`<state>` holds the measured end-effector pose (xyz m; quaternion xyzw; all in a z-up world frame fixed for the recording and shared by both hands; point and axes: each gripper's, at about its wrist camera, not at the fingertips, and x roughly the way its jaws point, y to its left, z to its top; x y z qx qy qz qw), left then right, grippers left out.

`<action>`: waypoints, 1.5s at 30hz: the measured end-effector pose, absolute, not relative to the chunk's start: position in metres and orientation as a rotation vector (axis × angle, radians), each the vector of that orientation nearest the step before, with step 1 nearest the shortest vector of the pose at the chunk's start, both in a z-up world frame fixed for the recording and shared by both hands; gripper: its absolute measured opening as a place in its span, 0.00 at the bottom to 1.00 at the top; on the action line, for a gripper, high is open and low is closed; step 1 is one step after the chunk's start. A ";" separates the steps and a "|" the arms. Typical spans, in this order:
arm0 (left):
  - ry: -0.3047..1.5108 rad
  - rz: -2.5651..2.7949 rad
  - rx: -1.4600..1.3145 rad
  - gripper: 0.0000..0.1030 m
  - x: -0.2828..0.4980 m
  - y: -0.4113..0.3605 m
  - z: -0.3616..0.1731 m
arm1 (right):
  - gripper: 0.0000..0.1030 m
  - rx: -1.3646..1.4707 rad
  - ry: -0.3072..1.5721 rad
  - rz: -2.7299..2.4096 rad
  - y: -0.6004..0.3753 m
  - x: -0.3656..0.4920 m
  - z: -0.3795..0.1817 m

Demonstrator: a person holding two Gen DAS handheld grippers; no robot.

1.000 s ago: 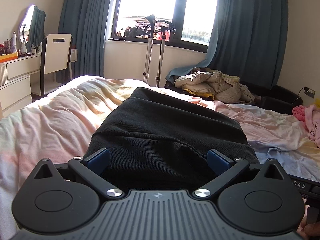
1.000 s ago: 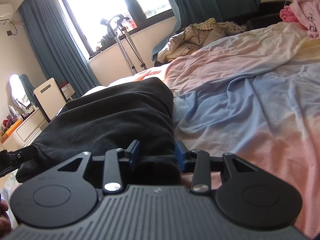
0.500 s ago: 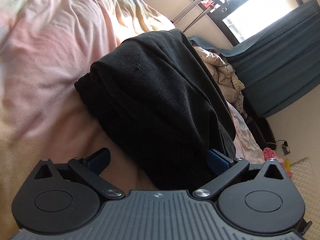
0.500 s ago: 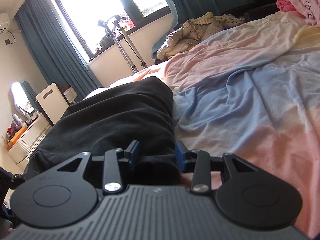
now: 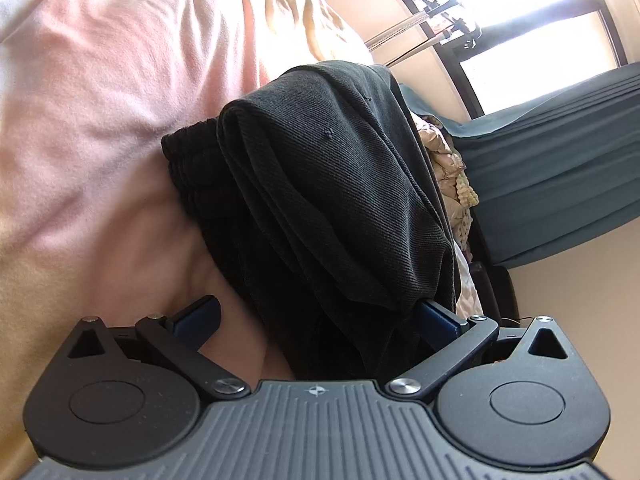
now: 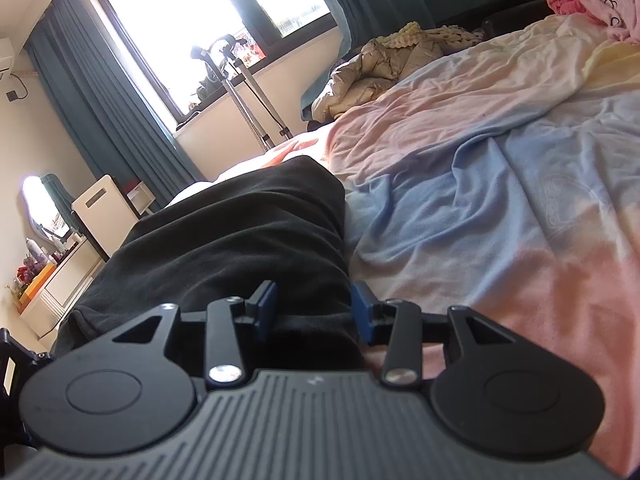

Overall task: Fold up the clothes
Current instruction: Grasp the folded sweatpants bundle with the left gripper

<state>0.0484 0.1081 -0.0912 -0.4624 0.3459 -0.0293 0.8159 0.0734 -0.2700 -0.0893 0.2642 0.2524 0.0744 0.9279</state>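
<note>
A folded black garment [image 5: 340,184] lies on the pastel bed sheet [image 5: 100,80], its ribbed elastic waistband [image 5: 188,152] poking out at the left edge. My left gripper [image 5: 318,316] is open and wide, rolled to one side; the cloth's near end sits between its fingers and drapes over the right fingertip [image 5: 436,318]. In the right wrist view the same garment [image 6: 240,240] stretches away from me. My right gripper [image 6: 314,310] is shut on its thick near right corner, the blue pads pressing the folded layers.
The pink-and-blue sheet [image 6: 500,200] spreads out to the right. Pink clothes [image 6: 600,0] lie at the far right, and a beige padded jacket [image 6: 372,68] is heaped past the bed. Crutches [image 6: 240,92] lean under the window; a white chair [image 6: 104,208] and dresser [image 6: 52,292] stand left.
My left gripper has rolled and swung toward the garment's left side, bringing the waistband into view and the cloth over its right finger. The right gripper has kept its grip, tilting only slightly.
</note>
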 end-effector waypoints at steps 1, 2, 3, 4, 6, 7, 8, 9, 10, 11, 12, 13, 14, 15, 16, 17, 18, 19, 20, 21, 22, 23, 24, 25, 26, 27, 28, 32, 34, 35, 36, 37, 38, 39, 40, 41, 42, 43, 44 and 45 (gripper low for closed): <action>0.732 -0.068 -1.005 1.00 0.047 0.110 -0.093 | 0.42 0.543 0.517 0.152 -0.270 0.074 -0.090; 0.726 -0.073 -1.025 1.00 0.046 0.112 -0.094 | 0.43 0.545 0.517 0.151 -0.270 0.074 -0.090; 0.721 -0.075 -1.048 1.00 0.046 0.114 -0.096 | 0.43 0.546 0.516 0.150 -0.270 0.074 -0.090; 0.714 -0.077 -1.068 1.00 0.046 0.115 -0.099 | 0.43 0.548 0.516 0.149 -0.270 0.074 -0.090; 0.707 -0.077 -1.093 1.00 0.045 0.117 -0.102 | 0.43 0.552 0.517 0.149 -0.271 0.073 -0.091; 0.706 -0.076 -1.099 1.00 0.045 0.117 -0.103 | 0.44 0.554 0.517 0.149 -0.271 0.073 -0.091; 0.706 -0.074 -1.106 1.00 0.044 0.117 -0.104 | 0.44 0.556 0.518 0.148 -0.271 0.073 -0.091; 0.705 -0.072 -1.112 0.99 0.043 0.117 -0.104 | 0.44 0.556 0.518 0.148 -0.271 0.073 -0.091; 0.704 -0.071 -1.119 0.99 0.043 0.117 -0.105 | 0.44 0.555 0.517 0.147 -0.271 0.073 -0.091; 0.703 -0.069 -1.125 0.99 0.042 0.118 -0.106 | 0.45 0.555 0.517 0.147 -0.271 0.073 -0.091; 0.702 -0.067 -1.132 0.97 0.042 0.118 -0.107 | 0.45 0.555 0.517 0.147 -0.271 0.074 -0.091; 0.701 -0.065 -1.138 0.96 0.041 0.118 -0.108 | 0.45 0.557 0.517 0.146 -0.271 0.074 -0.091; 0.702 -0.063 -1.141 0.95 0.038 0.118 -0.107 | 0.45 0.559 0.517 0.146 -0.271 0.074 -0.091; 0.704 -0.066 -1.146 0.93 0.036 0.117 -0.106 | 0.46 0.562 0.517 0.146 -0.272 0.074 -0.092; 0.706 -0.070 -1.152 0.93 0.033 0.116 -0.106 | 0.46 0.565 0.517 0.145 -0.272 0.074 -0.092; 0.710 -0.074 -1.157 0.92 0.031 0.116 -0.106 | 0.46 0.567 0.517 0.145 -0.272 0.074 -0.092; 0.730 -0.084 -1.156 0.92 0.031 0.113 -0.107 | 0.46 0.570 0.517 0.145 -0.272 0.074 -0.092; 0.748 -0.091 -1.155 0.92 0.031 0.111 -0.108 | 0.47 0.573 0.518 0.145 -0.273 0.074 -0.093; 0.754 -0.085 -1.154 0.92 0.033 0.110 -0.109 | 0.47 0.576 0.518 0.144 -0.273 0.074 -0.093; 0.761 -0.079 -1.153 0.89 0.034 0.109 -0.111 | 0.47 0.580 0.518 0.144 -0.273 0.075 -0.093; 0.767 -0.074 -1.152 0.89 0.035 0.108 -0.112 | 0.47 0.584 0.518 0.144 -0.273 0.075 -0.094; 0.773 -0.068 -1.151 0.89 0.036 0.106 -0.114 | 0.47 0.586 0.518 0.143 -0.273 0.075 -0.094; 0.779 -0.062 -1.149 0.89 0.037 0.105 -0.116 | 0.47 0.588 0.517 0.143 -0.273 0.075 -0.094; 0.785 -0.056 -1.148 0.89 0.038 0.104 -0.117 | 0.48 0.590 0.517 0.142 -0.273 0.076 -0.094; 0.791 -0.050 -1.147 0.89 0.039 0.103 -0.119 | 0.48 0.592 0.517 0.142 -0.273 0.076 -0.095; 0.795 -0.044 -1.146 0.89 0.040 0.102 -0.120 | 0.49 0.595 0.517 0.141 -0.274 0.076 -0.095; 0.791 -0.031 -1.146 0.89 0.041 0.101 -0.121 | 0.49 0.598 0.517 0.141 -0.274 0.076 -0.095; 0.781 0.026 -1.095 0.89 0.048 0.089 -0.120 | 0.51 0.599 0.513 0.138 -0.274 0.078 -0.095; 0.777 0.045 -1.084 0.90 0.054 0.086 -0.118 | 0.51 0.599 0.511 0.139 -0.274 0.078 -0.095; 0.759 0.052 -1.097 0.90 0.055 0.087 -0.118 | 0.51 0.602 0.510 0.142 -0.274 0.078 -0.095; 0.716 0.051 -1.112 0.89 0.055 0.090 -0.118 | 0.51 0.606 0.509 0.145 -0.275 0.078 -0.094; 0.675 0.049 -1.125 0.89 0.056 0.092 -0.118 | 0.51 0.610 0.507 0.149 -0.275 0.078 -0.094; 0.652 0.040 -1.121 0.89 0.058 0.093 -0.118 | 0.51 0.618 0.504 0.153 -0.276 0.079 -0.094; 0.633 0.033 -1.120 0.89 0.059 0.095 -0.119 | 0.51 0.633 0.501 0.163 -0.277 0.079 -0.094; 0.623 0.029 -1.131 0.89 0.060 0.097 -0.121 | 0.51 0.653 0.497 0.174 -0.278 0.080 -0.094; 0.618 0.028 -1.156 0.89 0.061 0.100 -0.124 | 0.51 0.675 0.495 0.186 -0.280 0.081 -0.094; 0.613 0.027 -1.181 0.89 0.062 0.103 -0.127 | 0.51 0.698 0.495 0.198 -0.281 0.083 -0.095; 0.608 0.028 -1.208 0.89 0.062 0.106 -0.130 | 0.51 0.719 0.494 0.211 -0.282 0.085 -0.095; 0.595 0.032 -1.252 0.89 0.060 0.110 -0.135 | 0.52 0.738 0.491 0.222 -0.284 0.087 -0.096; 0.583 0.037 -1.294 0.89 0.059 0.114 -0.140 | 0.53 0.759 0.489 0.231 -0.285 0.090 -0.096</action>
